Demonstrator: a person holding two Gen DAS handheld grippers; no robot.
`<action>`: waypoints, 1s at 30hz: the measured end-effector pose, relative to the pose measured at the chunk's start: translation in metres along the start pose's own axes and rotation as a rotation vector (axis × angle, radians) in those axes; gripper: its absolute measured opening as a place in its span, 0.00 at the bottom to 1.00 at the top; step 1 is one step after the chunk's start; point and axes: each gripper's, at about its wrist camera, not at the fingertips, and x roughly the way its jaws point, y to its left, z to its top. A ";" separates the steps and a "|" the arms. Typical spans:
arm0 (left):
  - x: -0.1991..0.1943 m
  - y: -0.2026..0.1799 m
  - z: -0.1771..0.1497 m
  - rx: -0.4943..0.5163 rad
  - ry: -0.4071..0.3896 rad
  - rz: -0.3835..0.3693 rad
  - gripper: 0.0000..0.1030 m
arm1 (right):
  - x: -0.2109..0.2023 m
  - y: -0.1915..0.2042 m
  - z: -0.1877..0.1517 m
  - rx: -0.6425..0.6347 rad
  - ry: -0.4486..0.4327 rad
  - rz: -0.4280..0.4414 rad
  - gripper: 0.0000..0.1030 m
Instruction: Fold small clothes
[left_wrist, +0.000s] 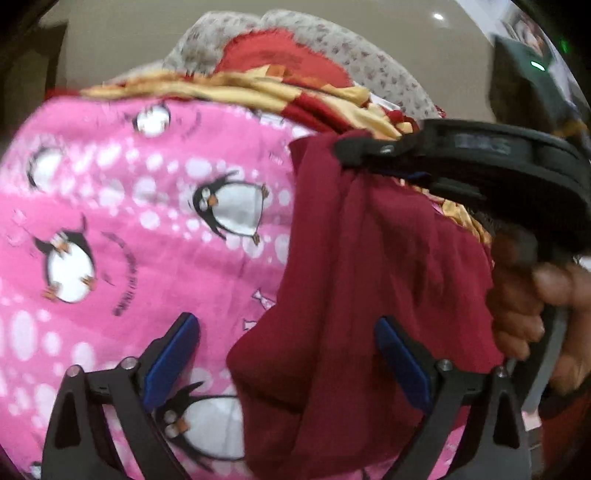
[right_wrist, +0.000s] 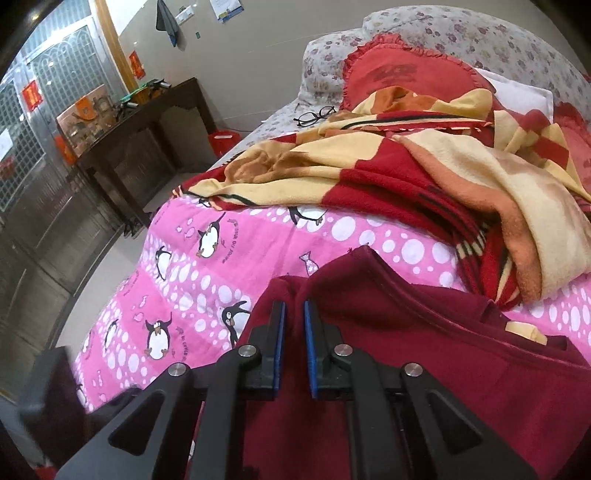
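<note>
A dark maroon garment hangs over the pink penguin-print bedsheet. My right gripper is shut on its upper edge and holds it up, seen from the left wrist view. In the right wrist view the right gripper has its blue pads close together, pinching a fold of the maroon garment. My left gripper is open, its blue pads wide apart around the lower part of the hanging cloth, not gripping it.
A red and yellow checked blanket lies bunched behind the garment. Red heart pillows and floral pillows sit at the bed's head. Glasses lie on the bed. A dark wooden table stands left of the pink sheet.
</note>
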 end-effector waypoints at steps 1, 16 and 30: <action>0.001 0.001 0.001 -0.003 -0.004 -0.026 0.62 | 0.000 -0.001 0.001 -0.001 0.002 0.002 0.25; -0.020 -0.028 0.002 0.032 -0.065 -0.099 0.26 | 0.034 0.020 0.005 0.029 0.202 -0.082 0.77; -0.027 0.004 -0.014 -0.052 -0.029 0.020 0.92 | -0.005 0.000 -0.005 0.022 0.097 -0.037 0.32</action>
